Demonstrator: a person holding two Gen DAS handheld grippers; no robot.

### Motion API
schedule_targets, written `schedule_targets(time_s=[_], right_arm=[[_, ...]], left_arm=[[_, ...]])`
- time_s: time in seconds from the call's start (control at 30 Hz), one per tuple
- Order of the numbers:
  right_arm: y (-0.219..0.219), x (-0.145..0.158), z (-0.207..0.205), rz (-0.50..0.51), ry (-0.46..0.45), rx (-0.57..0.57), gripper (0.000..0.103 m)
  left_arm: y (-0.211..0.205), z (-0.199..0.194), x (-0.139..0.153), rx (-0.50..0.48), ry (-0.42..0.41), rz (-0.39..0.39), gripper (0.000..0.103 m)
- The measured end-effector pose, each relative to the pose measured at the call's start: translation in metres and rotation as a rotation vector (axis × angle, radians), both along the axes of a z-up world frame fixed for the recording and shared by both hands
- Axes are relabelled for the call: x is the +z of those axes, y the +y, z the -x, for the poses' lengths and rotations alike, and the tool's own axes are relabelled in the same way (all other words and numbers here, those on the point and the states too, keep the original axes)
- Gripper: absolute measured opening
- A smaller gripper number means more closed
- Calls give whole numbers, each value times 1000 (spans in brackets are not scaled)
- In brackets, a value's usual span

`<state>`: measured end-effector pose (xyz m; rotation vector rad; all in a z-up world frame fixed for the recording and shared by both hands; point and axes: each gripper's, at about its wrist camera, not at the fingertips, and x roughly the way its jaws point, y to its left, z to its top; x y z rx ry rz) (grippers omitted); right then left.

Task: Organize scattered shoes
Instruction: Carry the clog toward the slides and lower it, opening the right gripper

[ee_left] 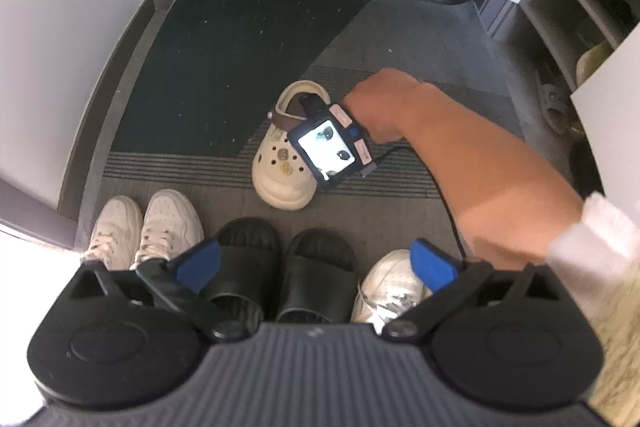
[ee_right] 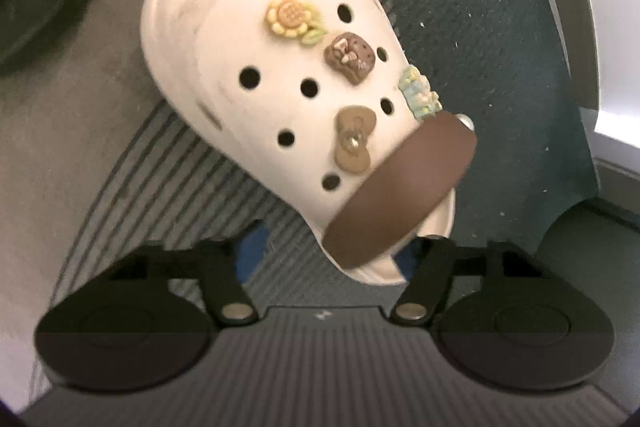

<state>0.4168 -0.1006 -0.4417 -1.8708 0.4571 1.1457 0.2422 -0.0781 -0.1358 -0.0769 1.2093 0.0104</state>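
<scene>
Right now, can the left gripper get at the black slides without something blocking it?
Probably yes. The left gripper hangs open right above the black slides, nothing between them. The white sneakers beside them and the right hand at the cream clog stand clear.

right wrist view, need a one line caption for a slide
Right tongs straddling the heel of a cream clog with a brown strap and charms, on a grey striped mat.

No readable text

The small pale mark on each gripper body, at six o'clock in both views, stays too blurred to read.
</scene>
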Motion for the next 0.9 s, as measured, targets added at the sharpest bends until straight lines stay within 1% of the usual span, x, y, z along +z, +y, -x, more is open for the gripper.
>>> schedule_targets(time_s=[0.03, 0.1, 0.17, 0.2, 0.23, 0.27, 0.4, 0.47, 0.57, 0.6, 0.63, 0.67, 0.7, 0.73, 0.77, 0.8, 0.83, 0.87, 0.9], right_arm=[[3, 3, -3, -22, 16, -37, 49], [3, 9, -9, -30, 45, -84, 35], [3, 15, -14, -40, 73, -148, 28], [2, 18, -15, -58, 75, -166, 27], [1, 21, -15, -93, 76, -211, 27], [-3, 23, -12, -106, 75, -224, 25], [-15, 30, -2, -164, 77, -282, 22], [-23, 39, 2, -246, 100, -378, 21], [-29, 54, 3, -380, 135, -574, 20], [-30, 58, 2, -414, 150, -623, 20], [-36, 67, -2, -502, 198, -754, 20], [-40, 72, -5, -539, 224, -834, 20], [-42, 74, -8, -563, 247, -889, 20], [-49, 78, -13, -620, 290, -1015, 20], [-55, 80, -17, -663, 326, -1130, 20], [-62, 81, -16, -684, 350, -1188, 19], [-70, 79, -16, -726, 410, -1297, 19], [-76, 75, -11, -753, 451, -1354, 19], [-75, 73, -7, -755, 459, -1355, 18]], left_arm=[[-2, -2, -1, 1, 4, -8, 102], [-5, -5, -4, 4, 12, -24, 102], [-8, -6, -9, 4, 25, -36, 102], [-9, -5, -9, -1, 24, -40, 102], [-10, -4, -9, -7, 23, -44, 102], [-11, -3, -9, -13, 22, -48, 102], [-13, 2, -7, -30, 16, -60, 102], [-11, 5, -3, -34, 8, -61, 102], [-6, 13, 5, -25, -13, -61, 102], [-4, 14, 7, -22, -15, -55, 102], [-3, 15, 8, -21, -14, -48, 102], [-1, 16, 10, -19, -13, -41, 102], [0, 18, 12, -18, -17, -40, 102], [2, 20, 14, -16, -21, -40, 102], [1, 24, 18, -28, -46, -74, 102], [0, 26, 21, -39, -66, -92, 102], [-2, 29, 26, -56, -95, -112, 102], [-4, 31, 29, -64, -108, -119, 102], [-5, 33, 31, -70, -118, -122, 102]])
